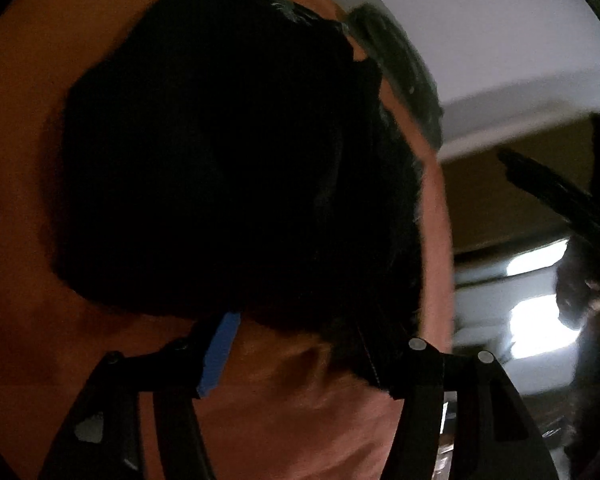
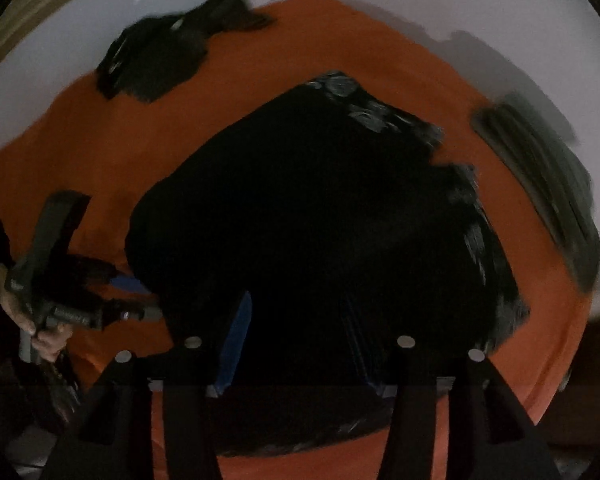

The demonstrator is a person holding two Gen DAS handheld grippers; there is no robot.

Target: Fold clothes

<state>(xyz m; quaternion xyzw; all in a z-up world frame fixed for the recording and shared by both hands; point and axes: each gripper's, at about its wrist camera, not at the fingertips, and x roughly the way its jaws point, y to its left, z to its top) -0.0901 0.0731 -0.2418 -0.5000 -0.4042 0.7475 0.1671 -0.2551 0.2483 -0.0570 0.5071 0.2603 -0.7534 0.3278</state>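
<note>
A black garment (image 2: 320, 220) lies in a compact folded heap on the orange cloth-covered surface (image 2: 100, 152). In the right wrist view my right gripper (image 2: 300, 352) hovers over the heap's near edge. Its jaws stand apart and its blue pads (image 2: 234, 344) press on nothing. My left gripper (image 1: 296, 360) is open at the near edge of the same garment (image 1: 220, 160), with only orange cloth between its fingers. The right wrist view also shows the left gripper (image 2: 140, 298), held by a hand (image 2: 40, 332), at the heap's left edge.
A second dark garment (image 2: 152, 60) lies crumpled at the far left of the orange cloth. A grey-green folded piece (image 2: 540, 184) lies along the right rim, also visible in the left wrist view (image 1: 396, 64). A dark blurred shape (image 1: 580, 280) fills that view's right edge.
</note>
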